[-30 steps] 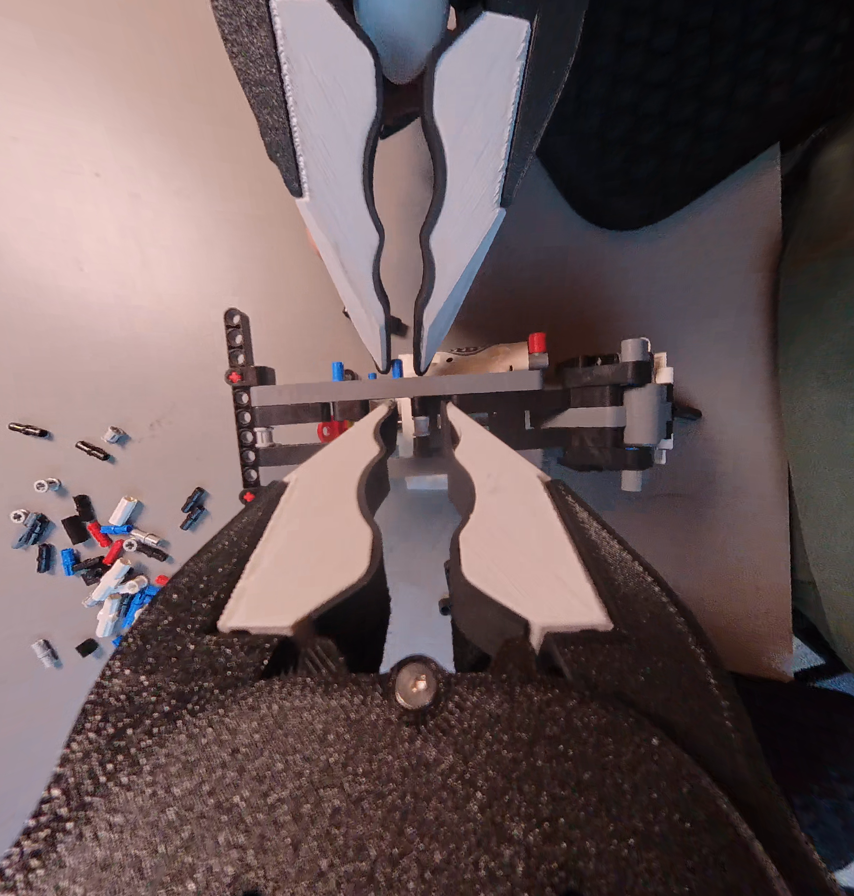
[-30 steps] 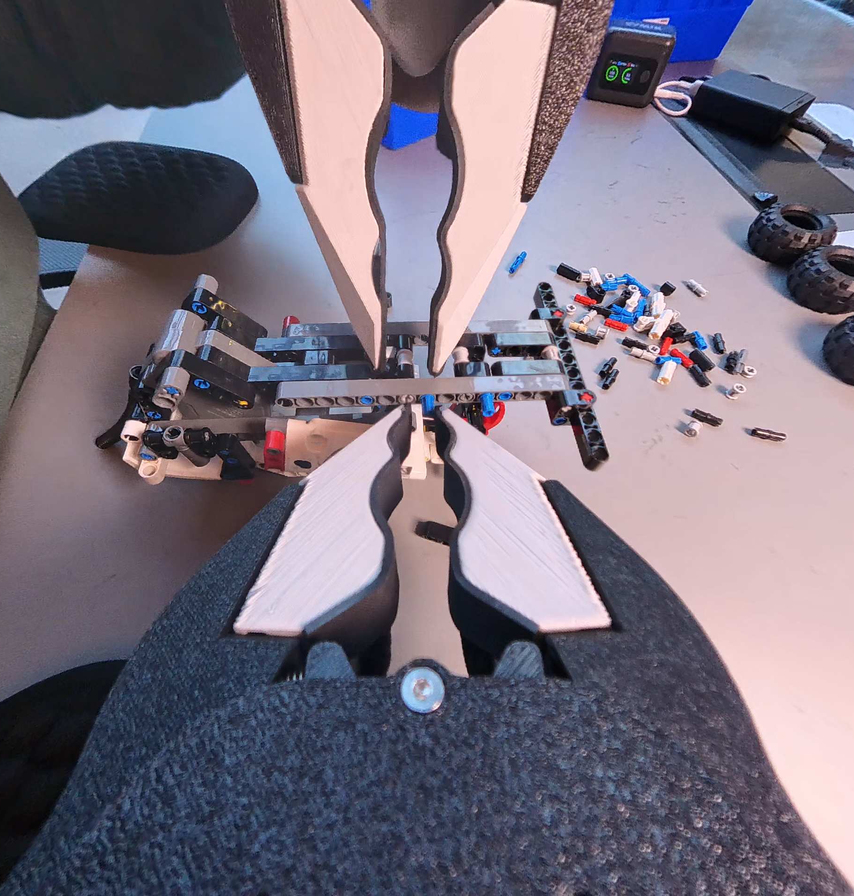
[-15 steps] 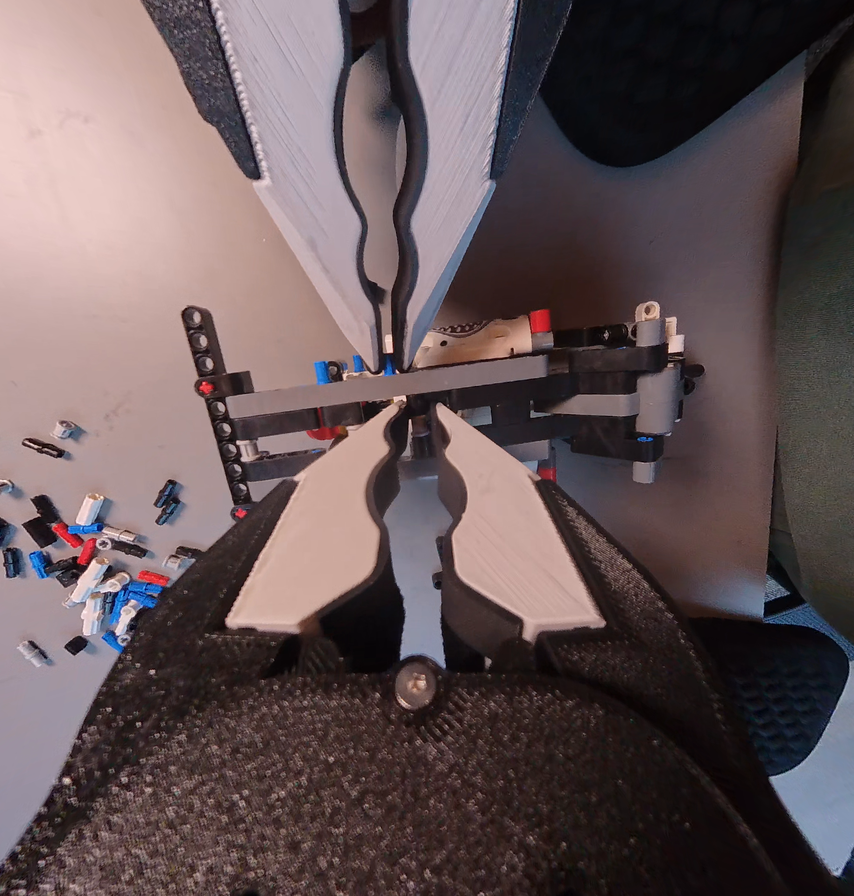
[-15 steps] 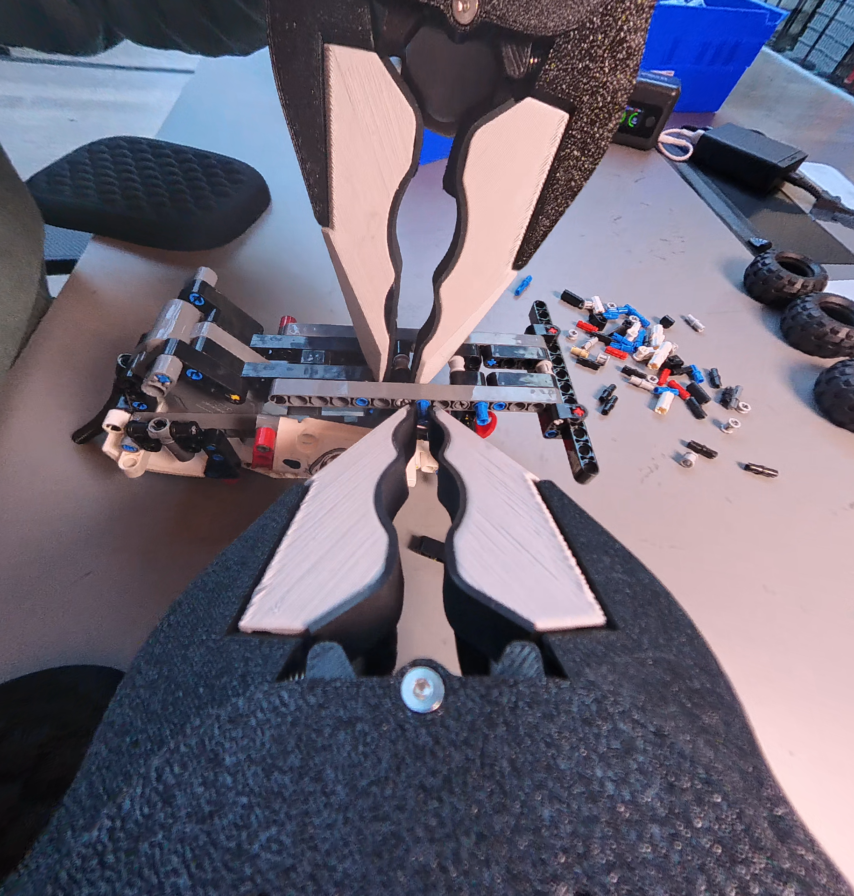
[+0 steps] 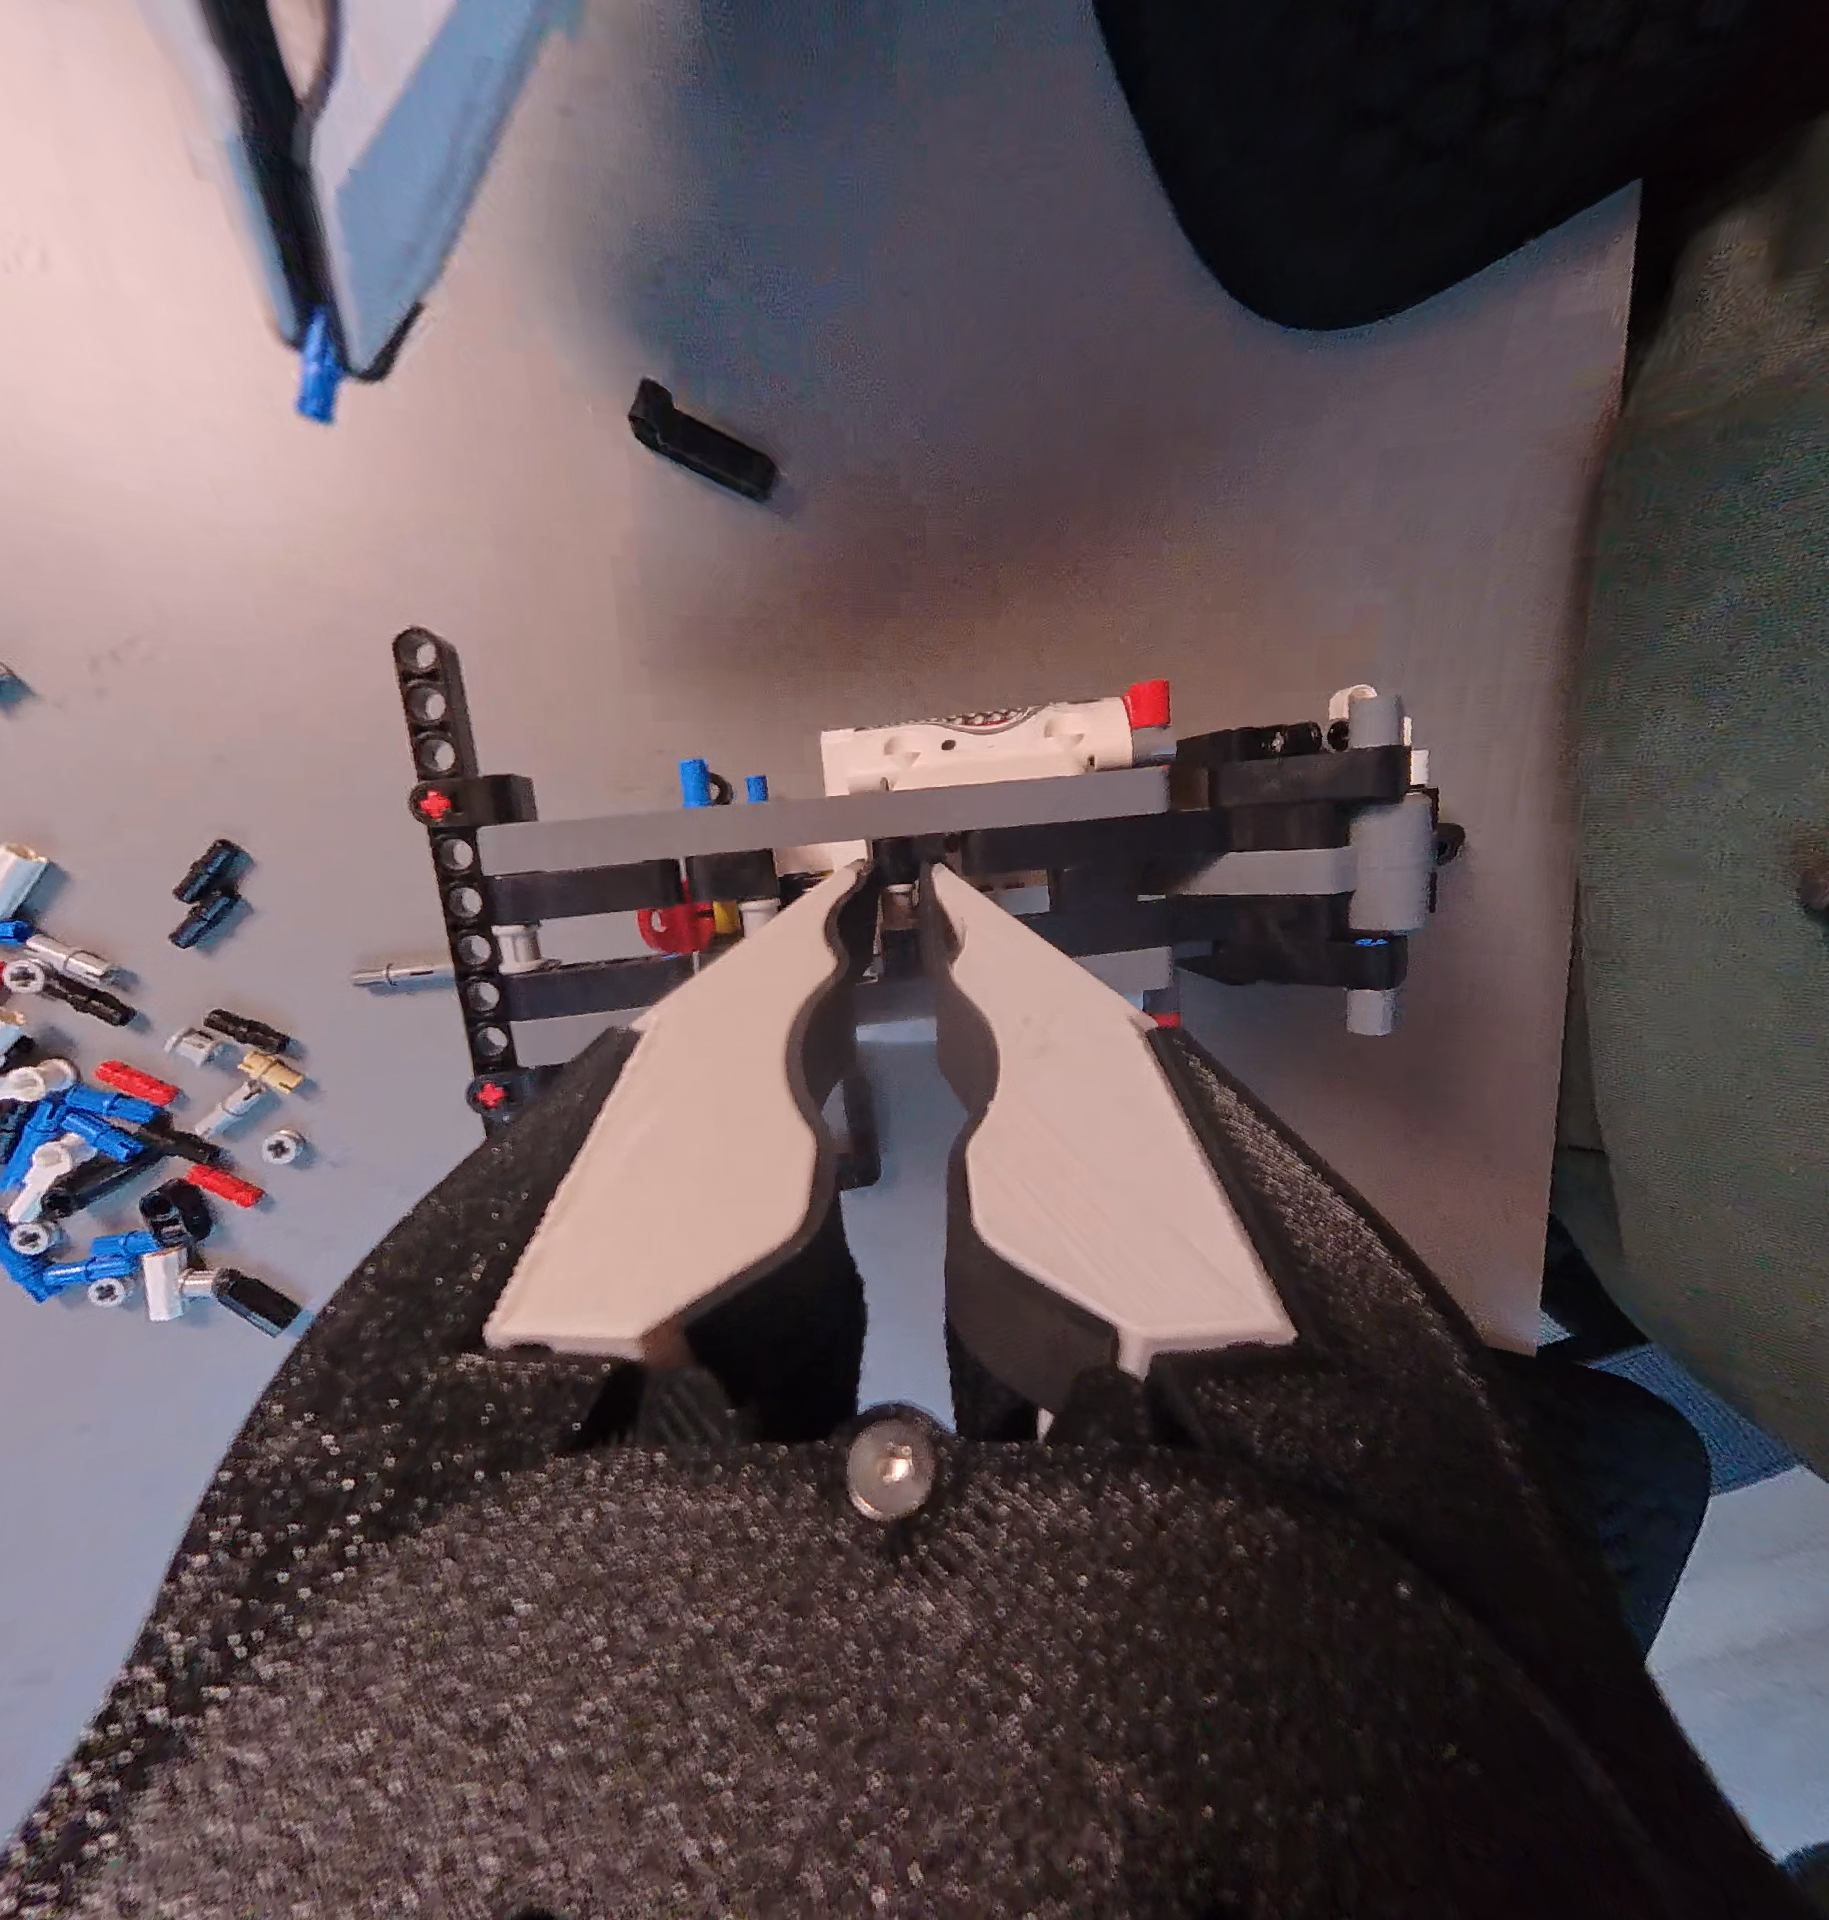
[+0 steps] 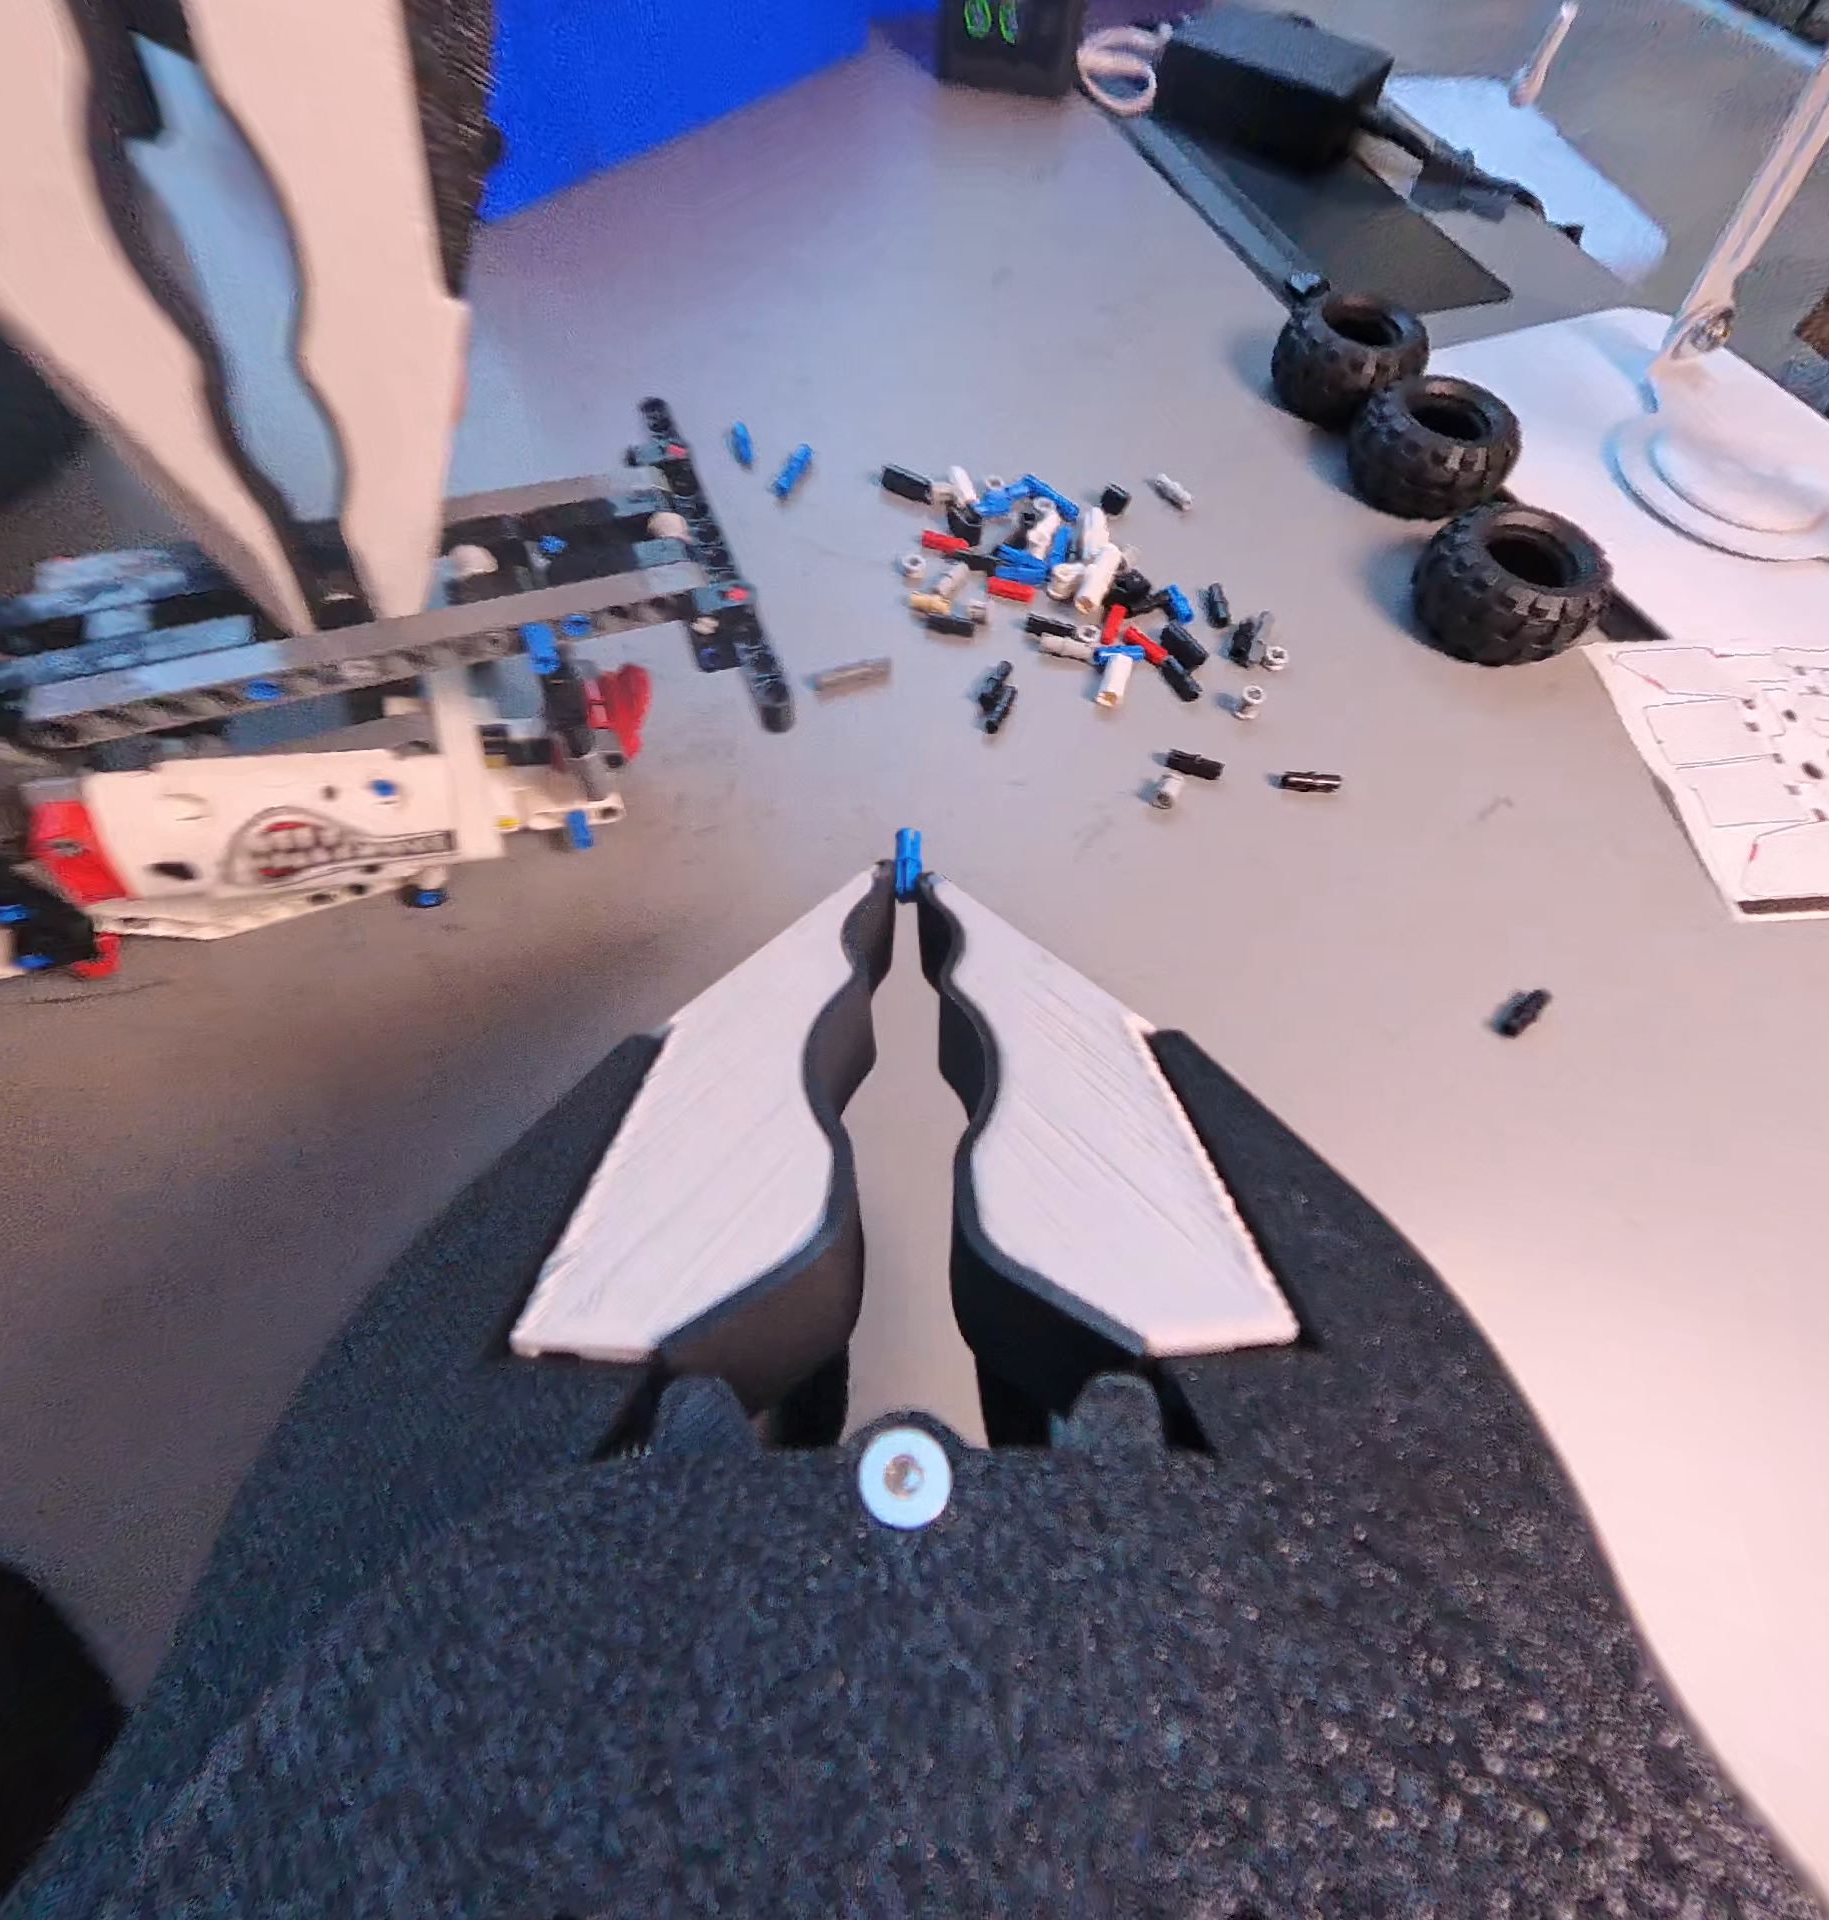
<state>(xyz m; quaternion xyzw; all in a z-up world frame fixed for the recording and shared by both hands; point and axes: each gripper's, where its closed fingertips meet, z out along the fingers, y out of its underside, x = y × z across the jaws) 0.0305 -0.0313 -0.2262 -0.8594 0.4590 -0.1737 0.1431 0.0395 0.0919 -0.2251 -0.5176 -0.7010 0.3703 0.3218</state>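
A brick-built vehicle frame (image 5: pixel 827 816) of grey and black beams with a white side panel lies on the grey table. My left gripper (image 5: pixel 902 881) is shut on a black part in the middle of the frame; it also shows in the right wrist view (image 6: pixel 354 615), tips down on the frame (image 6: pixel 266 665). My right gripper (image 6: pixel 905 885) is shut on a small blue pin (image 6: pixel 905 857) and holds it above the table, apart from the frame. In the left wrist view the right gripper (image 5: pixel 320 338) is at the upper left with the blue pin (image 5: pixel 316 379) sticking out.
A pile of small loose pins and connectors (image 6: pixel 1066 582) lies beside the frame, also in the left wrist view (image 5: pixel 89 1101). A black piece (image 5: pixel 702 447) lies behind the frame. Three black tyres (image 6: pixel 1435 442), a printed sheet (image 6: pixel 1741 769), a blue bin (image 6: pixel 661 83) and a black adapter (image 6: pixel 1263 73) stand farther off. The grippers' ends are close to 12 centimetres from one another.
My right gripper has pulled away from the frame, carrying a blue pin. My left gripper stays shut on the frame. A black piece now shows on the table behind the frame.
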